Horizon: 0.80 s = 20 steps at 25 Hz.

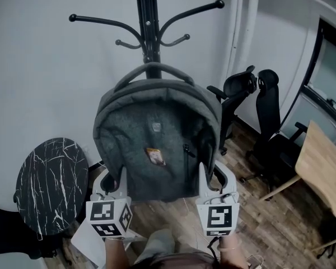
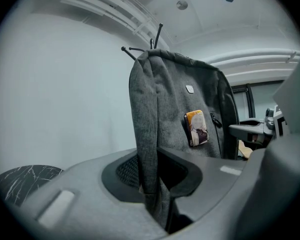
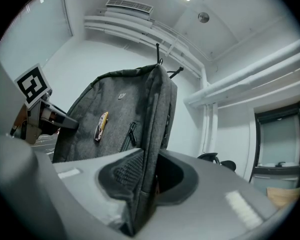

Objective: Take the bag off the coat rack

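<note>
Left hand-held gripper [image 2: 152, 184]: jaws drawn close together, clamped on a fold of grey fabric at the lower left edge of the bag [image 1: 157, 144]. Right hand-held gripper [image 3: 142, 181]: likewise nearly closed, pinching the bag's lower right side between its ribbed pads. Both set low on the bag, one at each bottom corner, fabric running straight up out of each pair of jaws.

Bag: a grey backpack, upright, front panel toward the head camera, hanging against the pole of the black coat rack [image 1: 148, 21]. Top handle [image 1: 154, 69] arched across the pole just below the curved hooks [image 1: 101, 22]; what it hangs from hidden behind it. Small orange tag [image 1: 155, 156] near the middle of the front panel, with a dark zip pull [image 1: 186, 149] just to its right.

Around it: white wall [image 1: 39, 77] behind the rack. Round black marbled table [image 1: 50, 184] to the left, near the bag but apart from it. Two black office chairs [image 1: 269, 111] to the right, well apart. Corner of a pale wooden desk [image 1: 325, 167] at the far right. Brown plank floor [image 1: 269, 223] underneath.
</note>
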### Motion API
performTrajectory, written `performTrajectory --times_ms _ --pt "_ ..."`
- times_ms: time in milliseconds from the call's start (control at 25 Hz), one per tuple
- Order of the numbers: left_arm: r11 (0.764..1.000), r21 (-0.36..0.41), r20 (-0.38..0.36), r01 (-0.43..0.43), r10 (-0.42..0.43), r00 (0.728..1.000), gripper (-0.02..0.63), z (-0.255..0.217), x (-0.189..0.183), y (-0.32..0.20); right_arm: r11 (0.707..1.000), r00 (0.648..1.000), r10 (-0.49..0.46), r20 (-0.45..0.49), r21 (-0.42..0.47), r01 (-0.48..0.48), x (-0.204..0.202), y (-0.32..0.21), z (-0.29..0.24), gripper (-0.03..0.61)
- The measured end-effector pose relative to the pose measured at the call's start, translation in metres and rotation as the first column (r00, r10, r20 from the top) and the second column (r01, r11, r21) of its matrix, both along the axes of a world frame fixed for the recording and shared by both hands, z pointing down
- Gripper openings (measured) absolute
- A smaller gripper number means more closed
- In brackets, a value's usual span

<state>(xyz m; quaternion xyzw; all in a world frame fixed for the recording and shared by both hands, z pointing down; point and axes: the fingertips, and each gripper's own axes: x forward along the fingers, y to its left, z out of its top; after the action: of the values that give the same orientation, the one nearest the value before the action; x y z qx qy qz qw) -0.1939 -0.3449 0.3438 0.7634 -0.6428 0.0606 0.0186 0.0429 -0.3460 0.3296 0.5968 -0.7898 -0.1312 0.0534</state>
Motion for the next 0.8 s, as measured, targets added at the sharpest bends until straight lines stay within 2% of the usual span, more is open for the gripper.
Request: performTrajectory --times_ms 280,440,800 --pt "0.999 -0.009 -0.022 0.043 -0.044 0.999 0.072 0.011 0.010 0.045 0.999 0.999 -0.035 0.005 0.015 0.034 0.009 0.034 0.005 0.066" --pt "0.998 -0.029 -0.026 0.063 -0.064 0.998 0.072 0.017 0.011 0.065 0.999 0.999 -0.042 -0.005 -0.011 0.042 0.011 0.050 0.013 0.066" --pt "0.998 -0.038 -0.018 0.054 -0.055 0.998 0.074 0.021 0.007 0.094 0.999 0.999 -0.039 -0.007 -0.022 0.039 0.006 0.077 0.018 0.066"
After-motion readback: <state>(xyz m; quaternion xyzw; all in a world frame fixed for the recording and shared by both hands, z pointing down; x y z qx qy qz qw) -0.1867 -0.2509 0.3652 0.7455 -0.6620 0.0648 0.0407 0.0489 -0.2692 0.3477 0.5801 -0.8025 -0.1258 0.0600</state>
